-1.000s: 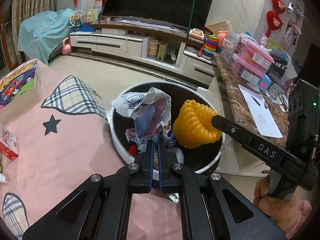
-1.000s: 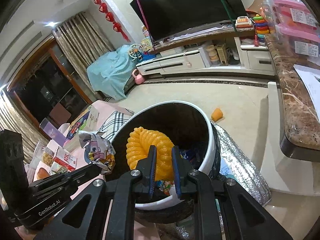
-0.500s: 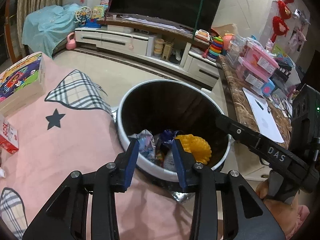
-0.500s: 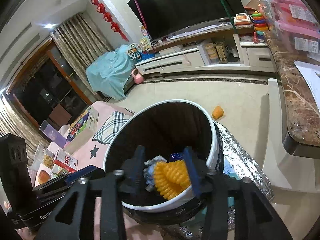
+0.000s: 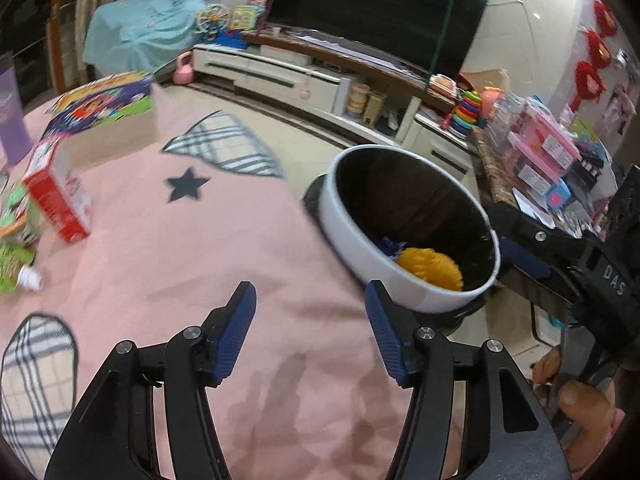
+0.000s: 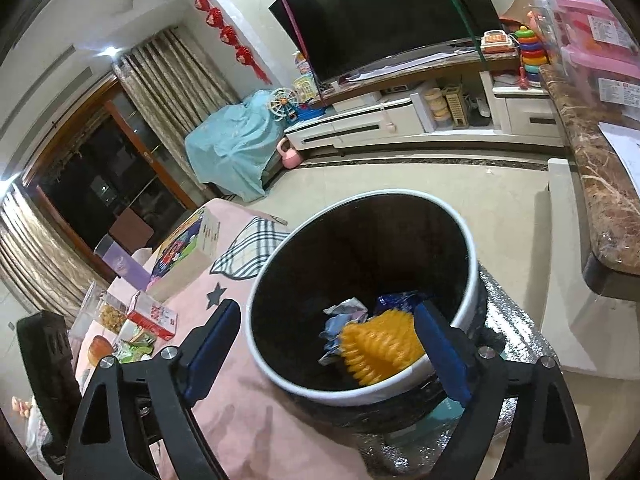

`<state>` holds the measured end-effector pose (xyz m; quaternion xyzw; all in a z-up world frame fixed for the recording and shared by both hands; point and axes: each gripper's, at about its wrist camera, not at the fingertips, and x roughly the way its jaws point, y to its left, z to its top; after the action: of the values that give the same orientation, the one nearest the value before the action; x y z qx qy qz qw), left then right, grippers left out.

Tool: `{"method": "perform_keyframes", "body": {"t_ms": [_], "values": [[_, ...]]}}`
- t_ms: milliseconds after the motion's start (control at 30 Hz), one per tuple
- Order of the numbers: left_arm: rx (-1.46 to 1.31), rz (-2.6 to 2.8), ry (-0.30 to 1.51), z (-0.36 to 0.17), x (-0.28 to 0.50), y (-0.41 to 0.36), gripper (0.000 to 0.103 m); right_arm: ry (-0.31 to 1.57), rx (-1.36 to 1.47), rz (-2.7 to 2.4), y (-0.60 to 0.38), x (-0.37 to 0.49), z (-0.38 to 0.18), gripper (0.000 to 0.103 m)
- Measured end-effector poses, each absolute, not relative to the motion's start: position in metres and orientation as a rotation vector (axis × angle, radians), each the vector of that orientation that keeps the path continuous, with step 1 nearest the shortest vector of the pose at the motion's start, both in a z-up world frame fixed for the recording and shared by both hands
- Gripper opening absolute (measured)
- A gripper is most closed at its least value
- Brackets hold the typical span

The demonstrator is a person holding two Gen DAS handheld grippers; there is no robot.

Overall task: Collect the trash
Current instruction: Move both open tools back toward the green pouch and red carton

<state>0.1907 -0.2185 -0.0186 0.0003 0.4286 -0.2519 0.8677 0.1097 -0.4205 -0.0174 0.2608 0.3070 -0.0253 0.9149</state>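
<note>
Left gripper [image 5: 310, 302] over pink cloth [image 5: 208, 240], jaws opening, nothing between; aimed away from bin [image 5: 360, 240], likely toward the remaining litter. Right gripper [image 6: 326, 334] over bin mouth, jaws opening wide, empty.

Trash in bin bottom: yellow ribbed piece [image 6: 380, 346], spiky, soft-looking, beside crumpled wrappers [image 6: 344, 316], bluish-white. Bin white-rimmed, black inside, just beside cloth edge for short drops.

More litter on cloth, far left: green packets [image 5: 12, 240], red box [image 5: 58, 196]. Judged next targets.
</note>
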Motion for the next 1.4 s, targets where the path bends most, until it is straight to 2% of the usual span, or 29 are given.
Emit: {"method": "perform_keyframes", "body": {"t_ms": [767,1400], "values": [[-0.132,-0.357,0.913,-0.037,0.168,-0.112,0.061,0.671,0.457,0.075,-0.337,0.108,-0.018,0.094],[-0.283,-0.156,0.921,-0.054,0.156,-0.006,0.062,0.754,0.375,0.225,-0.254,0.129,-0.041,0.094]]}}
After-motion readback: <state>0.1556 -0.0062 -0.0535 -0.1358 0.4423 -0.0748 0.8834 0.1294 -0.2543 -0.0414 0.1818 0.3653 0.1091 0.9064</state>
